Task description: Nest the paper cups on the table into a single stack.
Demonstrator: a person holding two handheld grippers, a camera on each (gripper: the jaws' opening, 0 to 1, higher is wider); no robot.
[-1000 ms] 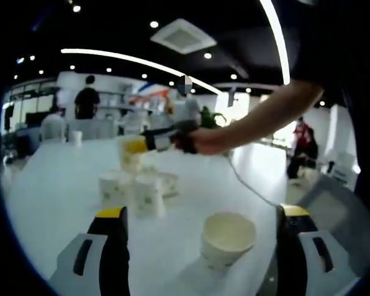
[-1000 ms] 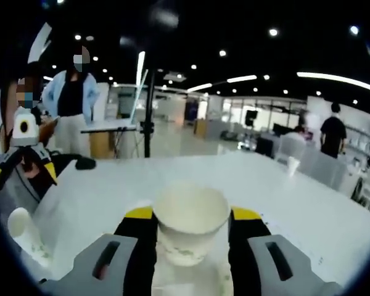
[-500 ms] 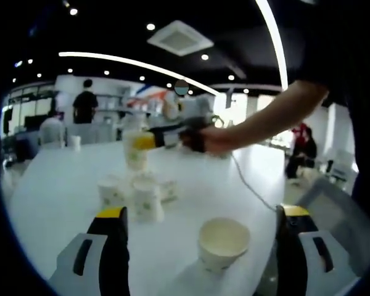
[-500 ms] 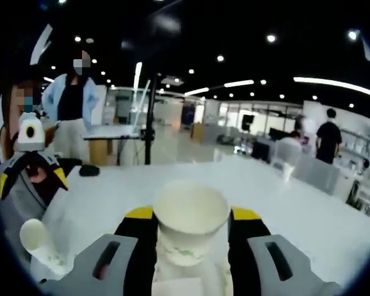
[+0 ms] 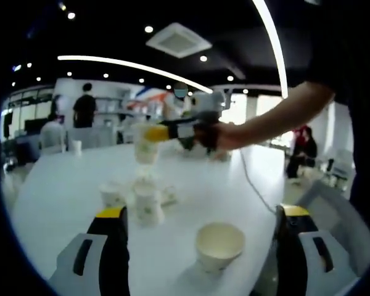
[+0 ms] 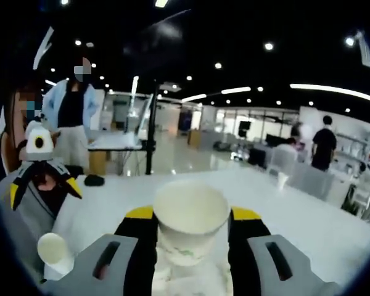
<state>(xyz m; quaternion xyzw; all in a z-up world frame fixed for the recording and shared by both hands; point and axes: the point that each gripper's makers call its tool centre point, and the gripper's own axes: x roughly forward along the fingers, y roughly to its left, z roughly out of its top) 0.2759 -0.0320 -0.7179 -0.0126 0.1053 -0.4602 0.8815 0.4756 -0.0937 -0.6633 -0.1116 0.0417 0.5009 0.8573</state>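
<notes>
In the right gripper view the right tool (image 6: 192, 229) is clenched on a paper cup (image 6: 191, 228), its two yellow-tipped jaws pressing the cup's sides from either hand. The cup sits upright between them, mouth up and open toward the camera, its long axis running bottom to rim roughly straight up the view. It is held above the white surface (image 6: 308, 222), over the pale rims of other cups that show blurred just beneath its base. To the far left of the held cup the left tool (image 6: 42, 179) hangs with its yellow-tipped jaws spread apart, and a single cup (image 6: 55, 251) stands on the surface just below that tool, mouth up.

In the left gripper view the left tool (image 5: 197, 231) is released, jaws wide apart with nothing between them. The single cup (image 5: 219, 245) stands upright on the surface (image 5: 61, 185) between the jaws, nearer the right one, apart from both, its mouth open upward. Beyond it, toward the left jaw, a cluster of cups (image 5: 142, 198) stands on the surface: a taller nested stack in the middle, a shorter cup to its left, and one more close behind on its right whose pose I cannot tell. Above that cluster, the right tool (image 5: 149, 137) reaches in from the right on the person's arm (image 5: 277, 117), carrying its cup (image 5: 147, 150) clear of the stack, directly over it and roughly upright.
</notes>
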